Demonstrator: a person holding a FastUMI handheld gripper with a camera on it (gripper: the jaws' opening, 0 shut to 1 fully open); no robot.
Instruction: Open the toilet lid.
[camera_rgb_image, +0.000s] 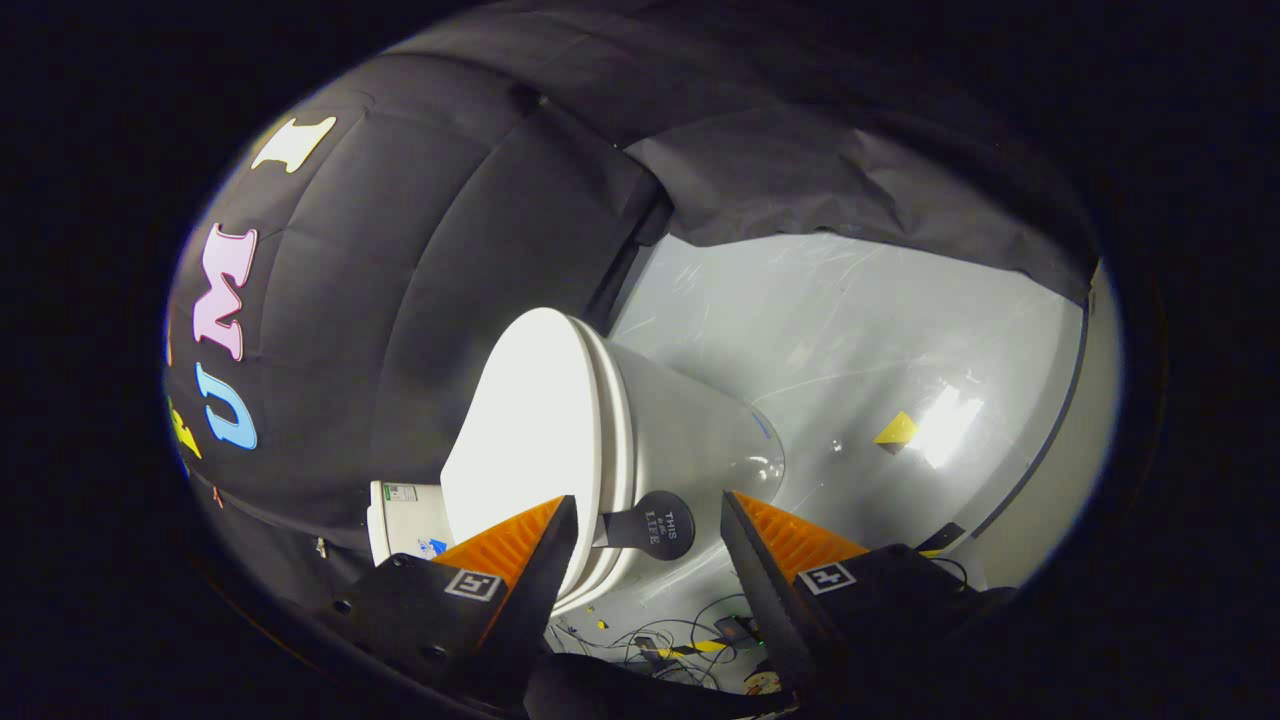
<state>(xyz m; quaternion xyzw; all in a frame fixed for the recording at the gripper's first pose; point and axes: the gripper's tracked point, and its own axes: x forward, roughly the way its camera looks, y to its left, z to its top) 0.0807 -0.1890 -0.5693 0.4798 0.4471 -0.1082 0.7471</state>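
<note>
- The gripper is spread wide, grasping nothing — the fingers stand apart with a clear gap between them.
- The toilet appears rolled on its side because the camera is tilted; its lid is closed on the seat and bowl, facing about nine o'clock, just ahead of the left finger.
- A dark round handle tab sticks out from the lid's edge toward three o'clock and sits in the gap between the fingers, nearer the left one, touching neither as far as can be seen.
- Risk: the tab is small, so closing off-centre could pinch only its rim and let it slip out once the lid's weight comes on.
- Risk: the tilted approach means a straight pull may drag along the lid's edge rather than swing it about the hinge — the tab could twist or tear free.
- Risk: pushing forward could jam the left finger against the lid or seat.
- Hard to tell: the bright lid is washed out, so the seam between lid and seat blurs near the left finger.
- Hidden: how the tab joins the lid sits behind the left fingertip, and the hinge is not visible.
- At six o'clock, cables lie on the grey floor, partly cut off by the fingers.
</note>
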